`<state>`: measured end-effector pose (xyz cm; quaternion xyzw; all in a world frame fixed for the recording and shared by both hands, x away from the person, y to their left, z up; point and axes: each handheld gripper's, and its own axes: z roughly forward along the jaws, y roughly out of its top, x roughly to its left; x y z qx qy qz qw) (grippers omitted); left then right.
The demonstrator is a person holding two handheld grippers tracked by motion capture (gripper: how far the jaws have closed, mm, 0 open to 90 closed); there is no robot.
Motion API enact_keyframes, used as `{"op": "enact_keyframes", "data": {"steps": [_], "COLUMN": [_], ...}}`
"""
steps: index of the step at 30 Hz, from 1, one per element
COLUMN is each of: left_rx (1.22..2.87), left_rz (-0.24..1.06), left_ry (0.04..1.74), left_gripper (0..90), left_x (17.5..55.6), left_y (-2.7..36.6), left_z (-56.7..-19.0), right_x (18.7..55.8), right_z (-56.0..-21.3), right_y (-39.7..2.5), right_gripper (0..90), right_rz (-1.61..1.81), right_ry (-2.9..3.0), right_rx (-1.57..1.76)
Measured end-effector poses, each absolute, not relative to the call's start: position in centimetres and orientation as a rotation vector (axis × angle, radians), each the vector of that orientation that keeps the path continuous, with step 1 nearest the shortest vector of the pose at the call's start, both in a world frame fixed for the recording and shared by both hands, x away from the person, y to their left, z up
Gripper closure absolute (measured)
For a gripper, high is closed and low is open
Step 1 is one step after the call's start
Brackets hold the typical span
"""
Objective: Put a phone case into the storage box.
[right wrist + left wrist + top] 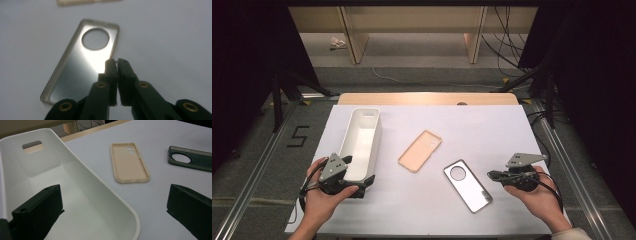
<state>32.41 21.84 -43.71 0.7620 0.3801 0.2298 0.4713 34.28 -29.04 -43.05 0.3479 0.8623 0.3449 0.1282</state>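
Observation:
A long white bin (376,142) lies at the table's left, with nothing inside. My left gripper (358,174) is open and straddles its near right wall (105,186): one jaw is inside the bin, the other outside over the table. A tan phone case (420,150) (128,162) lies hollow side up at the centre. A grey phone case (467,186) (82,67) with a large round camera hole lies right of it. My right gripper (492,175) (116,61) is shut on nothing, its tips at the grey case's right edge.
A white sheet (492,130) covers the table, and a wooden strip (427,98) shows at the far edge. Beyond stand wooden shelf legs (354,42) and loose cables (507,45). A floor mark "5" (298,136) and metal rails flank the table.

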Motion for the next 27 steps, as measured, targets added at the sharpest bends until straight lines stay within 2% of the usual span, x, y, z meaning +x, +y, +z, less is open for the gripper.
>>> {"op": "enact_keyframes", "data": {"steps": [13, 27], "left_rx": [1.869, 1.869], "left_rz": [0.562, 0.560], "left_ry": [0.929, 0.929], "left_gripper": [0.0, 0.0], "left_x": [32.4, 32.5], "left_y": [21.8, 21.7], "left_z": [-43.7, -43.8], "right_x": [34.5, 34.4], "right_z": [-45.0, -45.7], "right_y": [-28.4, -27.9], "right_gripper": [90.0, 90.0], "right_rz": [0.658, 0.567], "right_ry": [2.744, 2.843], "right_rx": [1.091, 1.067]}}
